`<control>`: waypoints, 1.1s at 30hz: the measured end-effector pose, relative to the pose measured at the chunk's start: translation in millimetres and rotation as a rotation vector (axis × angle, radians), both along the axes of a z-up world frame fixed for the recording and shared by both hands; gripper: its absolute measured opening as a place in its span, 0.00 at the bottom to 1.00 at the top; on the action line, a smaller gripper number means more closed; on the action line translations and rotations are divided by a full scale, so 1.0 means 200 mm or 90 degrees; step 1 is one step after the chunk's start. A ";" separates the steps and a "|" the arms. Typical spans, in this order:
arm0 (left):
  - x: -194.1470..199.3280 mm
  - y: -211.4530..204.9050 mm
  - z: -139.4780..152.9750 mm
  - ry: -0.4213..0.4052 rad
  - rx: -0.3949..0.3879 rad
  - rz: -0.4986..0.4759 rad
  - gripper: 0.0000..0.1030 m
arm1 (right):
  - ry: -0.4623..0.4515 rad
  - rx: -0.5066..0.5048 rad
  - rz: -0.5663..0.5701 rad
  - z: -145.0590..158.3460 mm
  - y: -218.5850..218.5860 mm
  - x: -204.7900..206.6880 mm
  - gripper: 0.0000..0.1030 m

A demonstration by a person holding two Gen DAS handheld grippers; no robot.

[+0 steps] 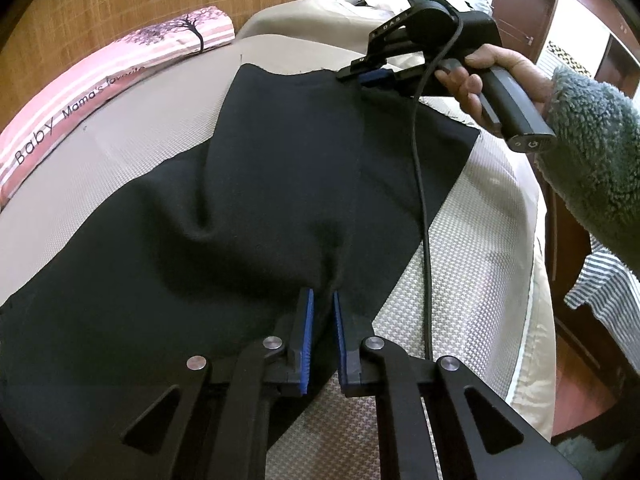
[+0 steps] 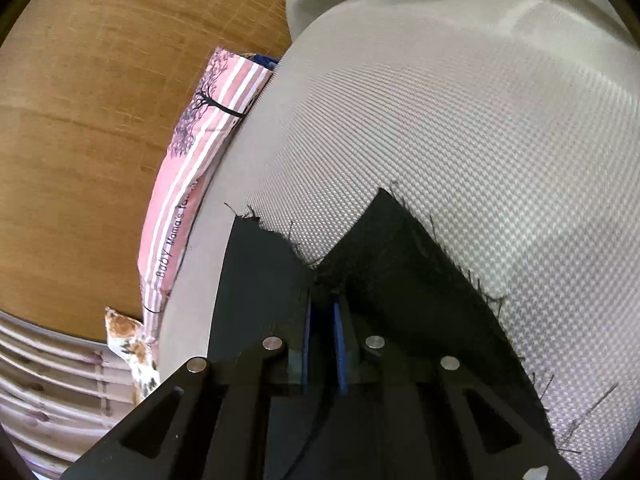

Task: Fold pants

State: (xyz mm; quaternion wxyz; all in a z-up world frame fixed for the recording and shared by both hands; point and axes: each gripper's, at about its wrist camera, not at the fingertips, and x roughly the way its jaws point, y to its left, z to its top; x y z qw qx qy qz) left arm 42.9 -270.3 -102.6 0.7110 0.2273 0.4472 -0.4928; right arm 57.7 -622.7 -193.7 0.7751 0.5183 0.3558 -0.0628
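- Bed (image 1: 472, 240) fills most of both views, covered with a beige woven sheet in a small check pattern.
- Pants (image 1: 248, 184), black, lie spread across the bed; the cloth is rumpled, with folds that run toward the near edge.
- Frayed threads stick out along the pants edge in the right wrist view (image 2: 400, 248).
- Pillow (image 1: 92, 92), pink with white stripes, a tree print and the words "Baby Mama's favorite", lies along the bed's far left side against a woven brown wall (image 1: 120, 4).
- Sleeve (image 1: 596, 160), fuzzy grey-blue, upper right in the left wrist view; the hand (image 1: 492, 76) out of it grips the right gripper's handle.
- Left gripper (image 1: 321, 300), bottom centre: jaws nearly closed, blue pads pinching a bunched fold at the near edge of the pants.
- Right gripper (image 1: 374, 76), at the far edge of the pants: jaws nearly closed on the cloth. Its own camera (image 2: 321, 308) shows black fabric caught between the blue pads.
- Cable (image 1: 424, 200), black, hangs from the right gripper across the pants and sheet.
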 end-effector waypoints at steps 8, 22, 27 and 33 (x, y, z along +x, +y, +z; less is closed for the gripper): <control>0.00 0.00 0.02 -0.009 -0.003 -0.001 0.07 | -0.019 -0.097 0.011 0.27 0.02 -0.06 0.04; -0.05 -0.01 0.03 -0.030 0.004 -0.055 0.07 | 0.090 -0.185 -0.082 0.29 0.07 -0.60 0.03; -0.06 0.00 0.05 -0.031 -0.001 -0.074 0.07 | 0.103 -0.171 -0.101 0.21 0.07 -0.68 0.03; -0.06 -0.01 0.01 -0.017 0.007 -0.092 0.07 | 0.126 -0.222 -0.094 0.21 0.12 -0.70 0.02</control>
